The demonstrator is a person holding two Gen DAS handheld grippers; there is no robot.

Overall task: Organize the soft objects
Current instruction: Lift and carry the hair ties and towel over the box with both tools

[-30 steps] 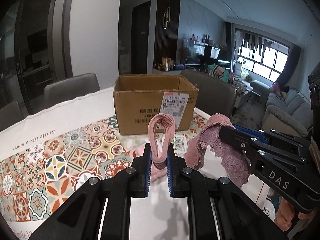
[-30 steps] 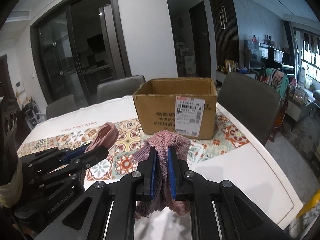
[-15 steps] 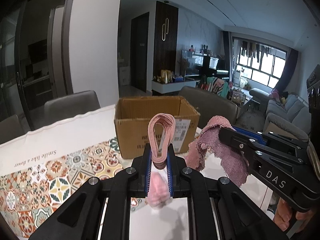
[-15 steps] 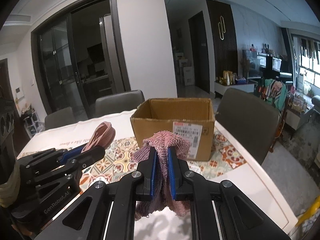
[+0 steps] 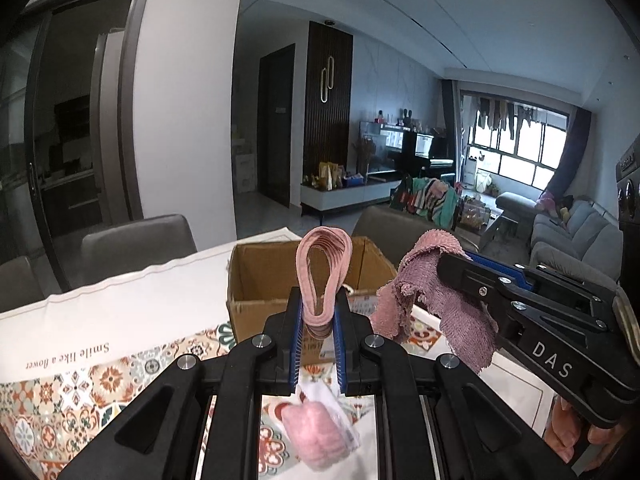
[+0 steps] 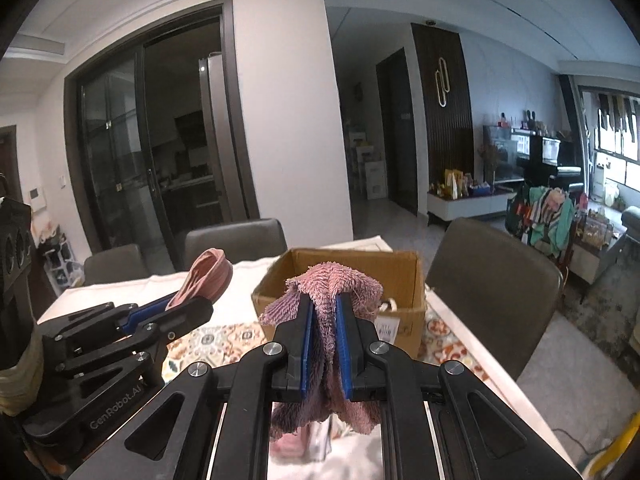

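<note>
Both hand-held grippers are loaded: left hand-held gripper (image 5: 317, 322) clamps the pink looped band (image 5: 323, 264), right hand-held gripper (image 6: 324, 320) clamps the fuzzy mauve cloth (image 6: 334, 284). Open cardboard box (image 6: 394, 276) sits at twelve o'clock on the desk (image 5: 120, 316), roughly equally near both.

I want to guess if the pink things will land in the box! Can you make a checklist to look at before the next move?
1. Left gripper shut on the pink band: ok, it is pinched between the pads.
2. Right gripper shut on the fuzzy cloth: ok, cloth bulges above and hangs below the pads.
3. Cardboard box open at the top: ok, the inside walls show.
4. Room inside the box: cannot tell, its bottom is hidden.
5. Grippers over the box opening: not ok, the box sits ahead of both.
6. Table path to the box: ok, nothing stands between.
</note>
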